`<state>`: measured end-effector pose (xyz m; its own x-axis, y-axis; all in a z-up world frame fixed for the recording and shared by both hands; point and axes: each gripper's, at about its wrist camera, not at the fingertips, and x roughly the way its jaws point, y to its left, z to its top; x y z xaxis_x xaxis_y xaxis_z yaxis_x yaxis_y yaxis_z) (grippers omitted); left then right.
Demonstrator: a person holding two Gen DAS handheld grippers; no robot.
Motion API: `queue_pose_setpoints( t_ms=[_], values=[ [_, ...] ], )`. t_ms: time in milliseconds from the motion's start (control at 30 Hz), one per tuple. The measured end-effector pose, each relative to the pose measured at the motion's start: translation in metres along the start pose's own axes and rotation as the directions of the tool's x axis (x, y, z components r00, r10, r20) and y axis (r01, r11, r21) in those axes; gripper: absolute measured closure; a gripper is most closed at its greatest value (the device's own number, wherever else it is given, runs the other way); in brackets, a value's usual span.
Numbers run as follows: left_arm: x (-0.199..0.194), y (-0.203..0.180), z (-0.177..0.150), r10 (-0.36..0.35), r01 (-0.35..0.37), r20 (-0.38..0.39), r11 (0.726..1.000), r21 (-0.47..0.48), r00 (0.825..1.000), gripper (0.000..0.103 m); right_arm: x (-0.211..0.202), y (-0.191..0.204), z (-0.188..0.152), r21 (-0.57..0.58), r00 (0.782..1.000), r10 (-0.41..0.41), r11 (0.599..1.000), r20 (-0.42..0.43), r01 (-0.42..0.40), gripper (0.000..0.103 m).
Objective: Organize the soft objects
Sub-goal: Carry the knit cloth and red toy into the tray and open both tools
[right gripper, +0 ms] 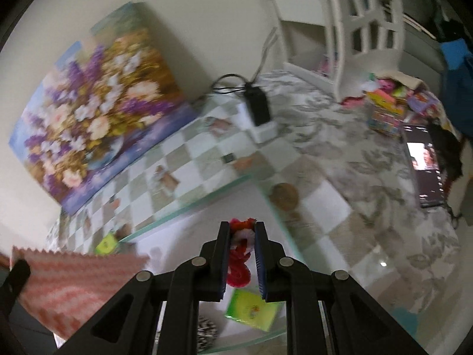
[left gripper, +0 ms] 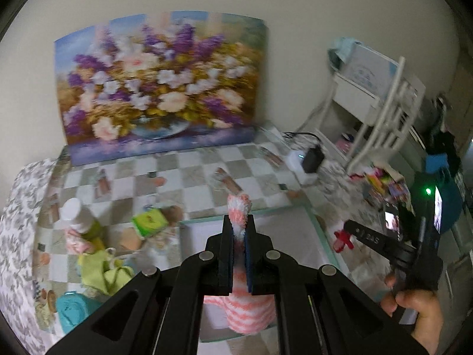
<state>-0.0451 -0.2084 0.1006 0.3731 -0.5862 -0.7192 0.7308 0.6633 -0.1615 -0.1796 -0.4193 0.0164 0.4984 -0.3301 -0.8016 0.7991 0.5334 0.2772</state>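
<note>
**Both grippers clamped on soft things above the glass worktop**

On the left part of the worktop (left gripper: 207, 171), over its checkered cloth, lie several loose things: a bottle with a white cap (left gripper: 77, 213), a yellow-green cloth (left gripper: 102, 272) in front of it, and a turquoise object (left gripper: 72, 307) close to the near left edge. A small green packet (left gripper: 149, 222) lies a little further toward the middle. A flower painting (left gripper: 159, 82) leans against the wall along the far edge.

The left gripper (left gripper: 240, 230) has its fingers (left gripper: 226, 254) pressed together on a pink-and-white striped fluffy cloth (left gripper: 246, 313). A tuft of the cloth stands up above the fingertips, and the rest hangs below them, over a glass plate with a greenish rim (left gripper: 317, 230) near the middle of the worktop. In the right wrist view the same cloth spreads out at the left, blurred.

The right gripper (right gripper: 242, 230) is also clenched. Between its fingers (right gripper: 261, 254) sits a red and white fuzzy item (right gripper: 241, 254); what it is exactly I cannot tell. It fills the narrow gap between the pads and hangs a bit under them, above the glass. Under the glass another green packet (right gripper: 251, 310) is visible.

A hand (left gripper: 414, 310) holds the handle of the right gripper at the right side of the left wrist view. Toward the far right corner stand a white box with a black adapter (right gripper: 257, 106) and a white rack (right gripper: 363, 29).
</note>
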Motion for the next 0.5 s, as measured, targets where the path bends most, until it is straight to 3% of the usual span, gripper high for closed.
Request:
queue_pose_setpoints(
  t_ms=[300,400,500],
  values=[
    [0.033,-0.026,-0.013,-0.034,0.036,-0.03,0.996,0.075,0.999,0.097,0.027,0.001,-0.005,-0.024,0.998,-0.029,0.999,-0.055,0.028,0.085],
    [0.062,-0.022,-0.024,0.026,-0.02,-0.077,0.996,0.087,0.997,0.097,0.055,0.005,-0.016,-0.051,0.989,-0.038,0.998,-0.146,0.031,0.085],
    [0.106,-0.01,-0.045,0.109,-0.093,-0.198,0.992,0.089,0.974,0.097,0.081,0.007,-0.029,-0.073,0.972,-0.059,0.996,-0.226,0.043,0.084]
  ],
)
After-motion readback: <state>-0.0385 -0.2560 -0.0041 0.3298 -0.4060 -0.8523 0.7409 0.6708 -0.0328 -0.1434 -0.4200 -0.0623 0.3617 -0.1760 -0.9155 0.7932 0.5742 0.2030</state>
